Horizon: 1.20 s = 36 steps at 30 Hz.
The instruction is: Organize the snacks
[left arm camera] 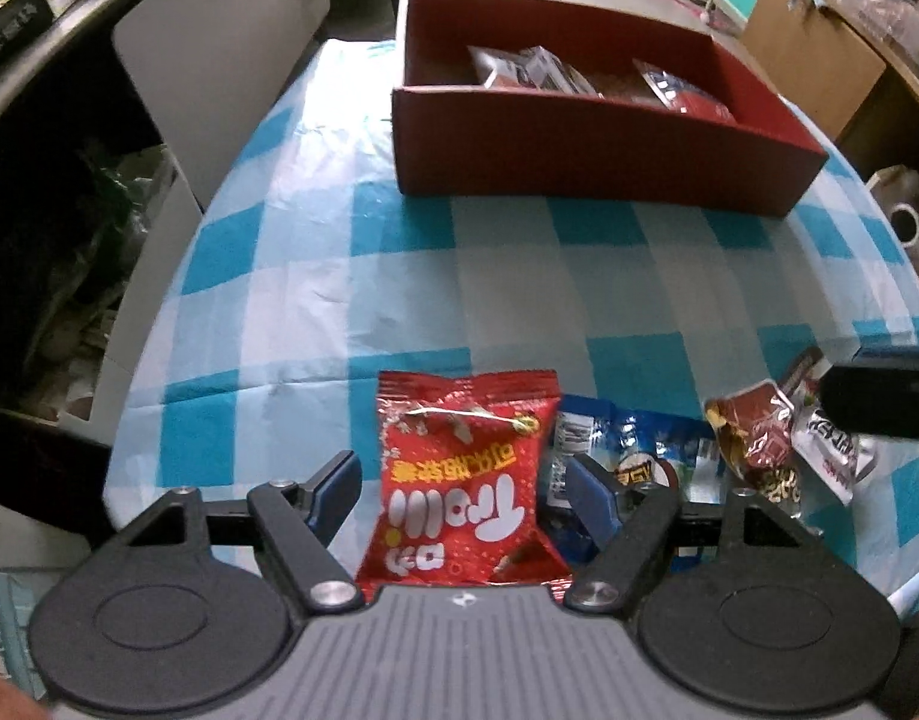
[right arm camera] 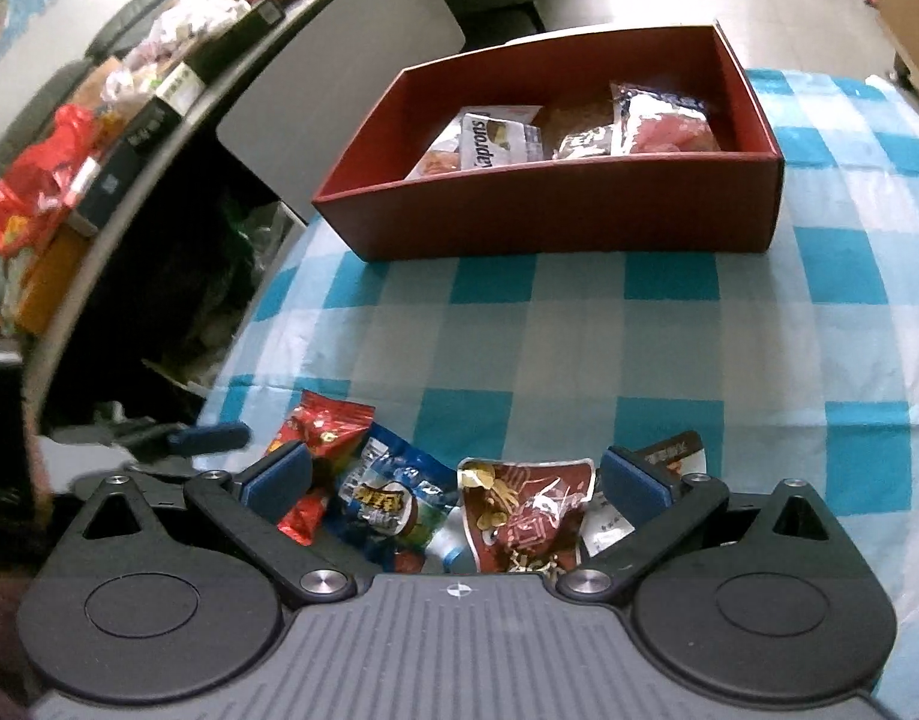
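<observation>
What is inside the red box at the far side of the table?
The red box holds several snack packets: a white one with dark lettering, a dark one and a clear one with red contents. Its near wall hides the floor and anything lying lower.

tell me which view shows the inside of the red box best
The right wrist view: it looks down into the red box from higher, so several packets on its floor show, one with readable lettering. In the left wrist view the box's near wall hides most of the floor, and only packet tops show.
</observation>
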Tool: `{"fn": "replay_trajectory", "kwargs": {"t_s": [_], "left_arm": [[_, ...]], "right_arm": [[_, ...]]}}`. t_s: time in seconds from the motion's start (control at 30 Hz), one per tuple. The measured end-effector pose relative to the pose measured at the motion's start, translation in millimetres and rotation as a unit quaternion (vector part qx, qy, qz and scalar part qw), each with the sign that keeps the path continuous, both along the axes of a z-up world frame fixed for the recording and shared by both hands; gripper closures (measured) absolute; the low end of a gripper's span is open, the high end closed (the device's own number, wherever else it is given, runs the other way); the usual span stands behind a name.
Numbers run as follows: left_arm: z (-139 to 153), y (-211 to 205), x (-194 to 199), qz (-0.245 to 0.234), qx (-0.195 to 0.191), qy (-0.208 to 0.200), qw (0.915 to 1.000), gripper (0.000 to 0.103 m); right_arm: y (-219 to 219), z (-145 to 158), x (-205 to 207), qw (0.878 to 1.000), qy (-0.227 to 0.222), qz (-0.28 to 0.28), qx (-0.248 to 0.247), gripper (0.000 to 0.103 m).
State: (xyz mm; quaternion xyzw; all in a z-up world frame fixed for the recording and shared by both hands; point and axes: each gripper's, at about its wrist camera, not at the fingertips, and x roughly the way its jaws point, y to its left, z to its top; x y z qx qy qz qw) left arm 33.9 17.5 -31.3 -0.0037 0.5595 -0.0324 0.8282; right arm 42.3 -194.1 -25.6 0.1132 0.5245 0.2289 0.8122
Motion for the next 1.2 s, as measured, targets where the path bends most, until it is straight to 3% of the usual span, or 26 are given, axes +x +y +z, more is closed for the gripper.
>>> {"fn": "replay_trajectory", "kwargs": {"t_s": [0.13, 0.3, 0.53, 0.63, 0.7, 0.77, 0.8, 0.83, 0.9, 1.0, 1.07, 1.13, 1.2], "left_arm": [[-4.2, -2.2, 0.7, -0.004, 0.004, 0.005, 1.0, 0.034], [-5.9, -1.1, 0.7, -0.002, 0.007, 0.006, 1.0, 0.034], [-7.5, 2.7, 1.5, 0.001, -0.002, 0.008, 1.0, 0.034], [-7.1, 3.1, 0.4, -0.003, -0.006, 0.006, 1.0, 0.034], [-9.1, 3.7, 1.2, -0.002, -0.006, 0.008, 0.9999, 0.033], [-8.4, 3.8, 1.9, -0.003, -0.009, 0.007, 0.9999, 0.033], [-8.9, 3.2, 2.3, -0.003, -0.008, 0.008, 0.9999, 0.033], [-8.7, 2.6, 2.2, -0.003, -0.007, 0.008, 0.9999, 0.033], [-8.4, 0.5, 1.0, -0.01, -0.006, 0.007, 0.9999, 0.033], [-9.1, -0.1, -0.4, -0.011, 0.0, 0.004, 0.9999, 0.03], [-9.6, 0.2, 0.2, -0.008, -0.001, 0.005, 1.0, 0.029], [-9.6, 0.2, 1.1, -0.006, -0.001, 0.006, 1.0, 0.029], [-9.8, -0.4, 0.7, -0.007, 0.002, 0.003, 1.0, 0.029]], "right_arm": [[-7.8, 5.4, -3.7, 0.999, -0.004, 0.001, 0.043, 0.0], [-9.8, 14.5, -7.3, 0.991, -0.011, 0.021, 0.135, 0.0], [-9.6, 26.9, -16.3, 0.978, -0.048, 0.023, 0.202, 0.0], [-18.8, 50.9, -30.5, 0.963, -0.1, 0.022, 0.251, 0.0], [-25.4, 78.5, -50.5, 0.951, -0.174, 0.008, 0.256, 0.0], [-29.6, 96.7, -75.4, 0.928, -0.258, -0.014, 0.268, 0.0], [-30.8, 94.4, -86.7, 0.915, -0.276, -0.048, 0.29, 0.0], [-30.6, 84.9, -91.9, 0.911, -0.251, -0.078, 0.318, 0.0], [-19.4, 69.1, -76.4, 0.923, -0.173, -0.04, 0.341, 0.0], [0.1, 66.1, -70.6, 0.957, -0.193, -0.018, 0.217, 0.0], [13.8, 59.3, -61.6, 0.978, -0.19, -0.022, 0.082, 0.0], [26.0, 43.2, -50.8, 0.983, -0.178, -0.027, -0.042, 0.0], [37.7, 24.2, -43.2, 0.977, -0.16, -0.016, -0.138, 0.0]]}}
